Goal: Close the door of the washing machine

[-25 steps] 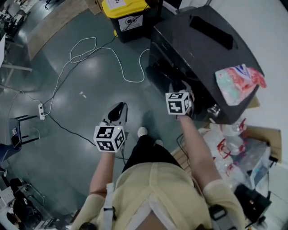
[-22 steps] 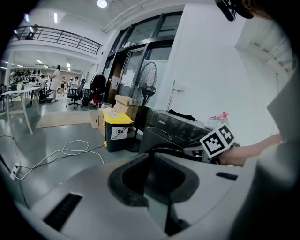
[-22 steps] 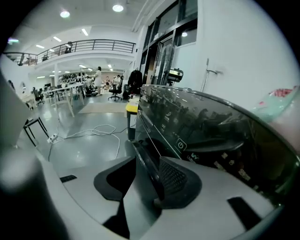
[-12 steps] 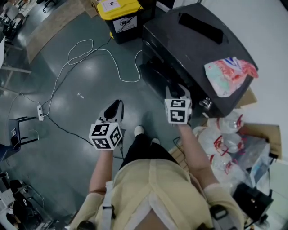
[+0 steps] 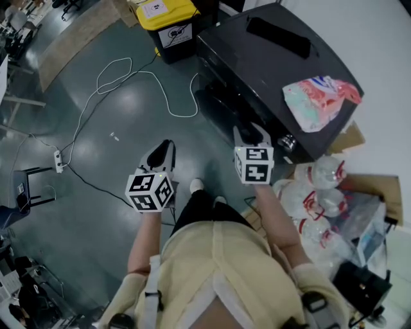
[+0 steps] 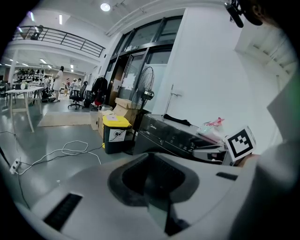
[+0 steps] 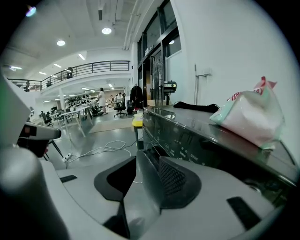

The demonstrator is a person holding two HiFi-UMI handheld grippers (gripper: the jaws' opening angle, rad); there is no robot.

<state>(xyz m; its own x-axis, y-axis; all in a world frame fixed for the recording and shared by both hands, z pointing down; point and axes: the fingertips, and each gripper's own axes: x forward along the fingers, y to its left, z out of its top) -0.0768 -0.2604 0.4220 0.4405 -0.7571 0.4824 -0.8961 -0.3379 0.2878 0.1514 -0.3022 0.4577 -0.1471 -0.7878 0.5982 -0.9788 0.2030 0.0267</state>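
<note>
The black washing machine [image 5: 270, 64] stands at the upper right of the head view, and its dark front [image 5: 215, 103] faces the floor space. Its door cannot be made out from the front's darkness. My right gripper [image 5: 250, 130] hangs just off that front, open, with nothing between its fingers and touching nothing. In the right gripper view the machine's control panel [image 7: 187, 136] runs past the right gripper [image 7: 140, 178]. My left gripper [image 5: 166, 146] is over the bare floor to the left, jaws together and empty. The left gripper view shows the machine [image 6: 164, 133] beyond the left gripper [image 6: 152, 180].
A pink and teal bag [image 5: 318, 99] and a long black object [image 5: 279, 35] lie on the machine's top. A yellow-lidded bin [image 5: 170, 19] stands behind the machine. White cable [image 5: 128, 71] loops across the floor to a power strip [image 5: 59, 160]. Plastic bottles [image 5: 321, 193] pile at the right.
My right gripper has drawn back from the machine's front toward the person and risen. The left gripper has shifted a little and also risen.
</note>
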